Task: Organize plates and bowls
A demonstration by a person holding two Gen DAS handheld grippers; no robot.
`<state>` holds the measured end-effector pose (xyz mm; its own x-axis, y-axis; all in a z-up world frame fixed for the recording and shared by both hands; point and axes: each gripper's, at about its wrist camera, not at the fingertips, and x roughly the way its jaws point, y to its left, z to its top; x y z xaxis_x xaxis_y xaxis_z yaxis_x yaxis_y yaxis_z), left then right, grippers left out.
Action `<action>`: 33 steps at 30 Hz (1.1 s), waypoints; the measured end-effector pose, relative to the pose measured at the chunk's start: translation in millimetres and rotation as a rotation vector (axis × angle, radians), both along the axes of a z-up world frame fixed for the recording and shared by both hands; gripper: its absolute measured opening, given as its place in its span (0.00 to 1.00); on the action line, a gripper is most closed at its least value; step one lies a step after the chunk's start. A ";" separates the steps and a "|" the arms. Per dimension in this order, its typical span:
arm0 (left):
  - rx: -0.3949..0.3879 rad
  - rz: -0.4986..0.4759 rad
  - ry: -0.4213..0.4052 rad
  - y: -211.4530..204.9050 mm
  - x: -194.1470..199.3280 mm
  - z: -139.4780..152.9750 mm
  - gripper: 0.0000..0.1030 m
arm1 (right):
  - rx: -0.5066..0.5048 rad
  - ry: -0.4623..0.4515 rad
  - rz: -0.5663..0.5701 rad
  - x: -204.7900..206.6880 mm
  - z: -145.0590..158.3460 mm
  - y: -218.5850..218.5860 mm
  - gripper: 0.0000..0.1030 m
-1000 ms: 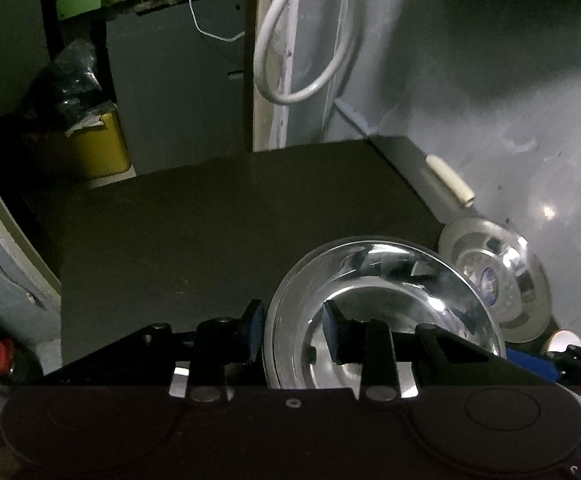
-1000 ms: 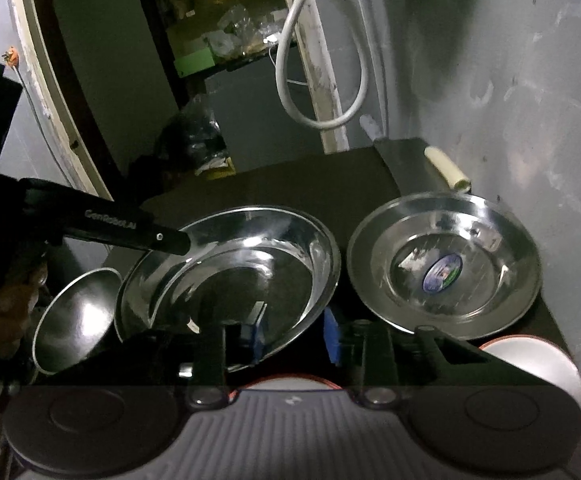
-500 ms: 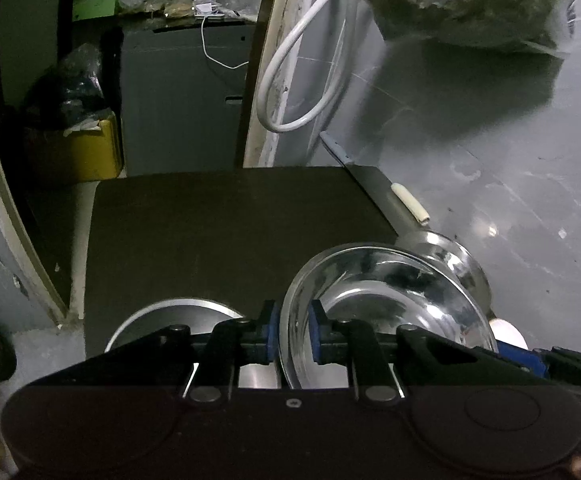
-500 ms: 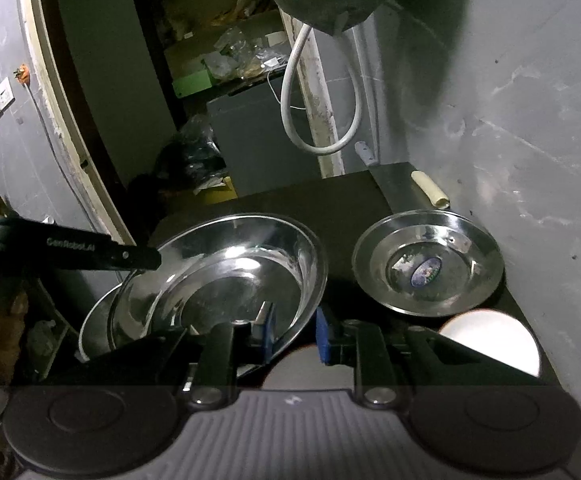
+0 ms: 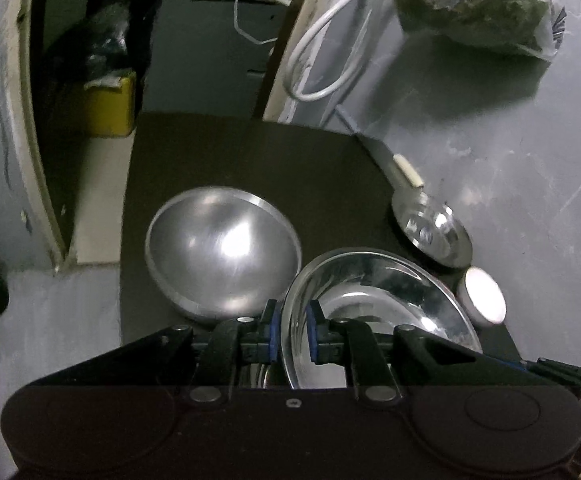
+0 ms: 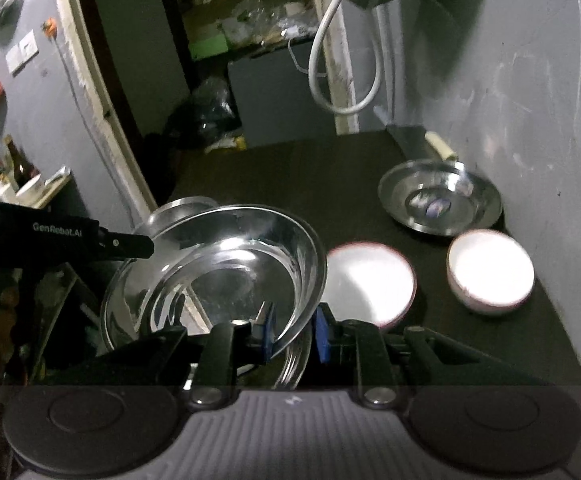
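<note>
Both grippers pinch the rim of one large steel bowl [image 6: 218, 276], held above the dark table [image 6: 310, 176]: left gripper [image 5: 292, 334], lettered "GenRobot.AI", and right gripper [image 6: 290, 334] on opposite sides.

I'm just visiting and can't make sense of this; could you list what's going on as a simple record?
held item: shiny steel bowl, lifted above the table
left gripper: fingers shut on the bowl's rim
right gripper: fingers shut on the opposite rim
beneath: second steel bowl on the dark table
by the wall: steel plate
also on table: two white bowls
</note>
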<state>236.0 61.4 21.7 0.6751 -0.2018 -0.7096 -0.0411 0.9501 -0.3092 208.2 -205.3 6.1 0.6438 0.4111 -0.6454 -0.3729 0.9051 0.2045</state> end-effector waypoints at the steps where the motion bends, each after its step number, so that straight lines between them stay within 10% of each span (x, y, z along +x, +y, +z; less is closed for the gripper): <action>1: -0.004 0.004 0.010 1.3 -4.9 -3.7 0.14 | -0.005 0.009 0.004 -3.7 -1.9 0.4 0.23; 33: 0.143 0.035 0.099 -8.9 -4.3 -44.4 0.14 | -0.092 0.047 0.028 8.4 -27.7 23.6 0.24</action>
<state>231.7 52.5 -22.7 0.6055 -0.0716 -0.7926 -0.0981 0.9816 -0.1636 216.6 -181.7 -21.7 0.6007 0.3665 -0.7105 -0.3904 0.9100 0.1392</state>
